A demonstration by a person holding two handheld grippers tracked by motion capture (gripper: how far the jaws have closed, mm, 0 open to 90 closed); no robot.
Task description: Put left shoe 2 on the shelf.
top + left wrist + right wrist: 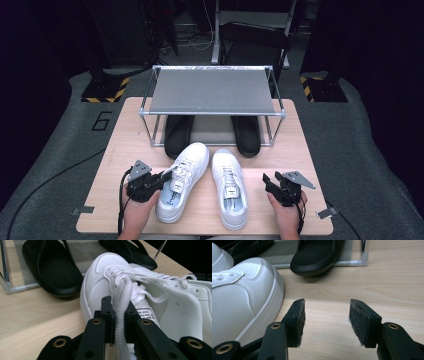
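The shoelace (124,305) of the left white sneaker (182,180) is the thing in hand: in the left gripper view it is running up the middle of the frame, out of the lacing near the top centre and down between the two black fingers (108,315), which are pinching it closed. In the high view, going from the left, the left gripper (161,179) is sitting at the lower left of the frame, right against the side of that sneaker, whose toe is pointing toward the upper middle. Just to its right, the right white sneaker (230,187) is lying beside it, toes close together and heels spread a little. Behind both, in the upper middle, a metal shoe rack (212,91) is standing on the table (310,145), with a pair of black slippers (179,134) tucked under its shelf.

At the lower right, the right gripper (267,182) is waiting just beside the right sneaker without touching it; its view is showing the fingers (298,322) spread wide over bare wood.

Judging from this, the lace-handling step is under way, most likely pulling the lace to loosen or untie it. The next move is probably calling for a steady draw away from the sneaker, keeping the pinch firm so the lace is not slipping out, while the right gripper is steadying the sneaker.
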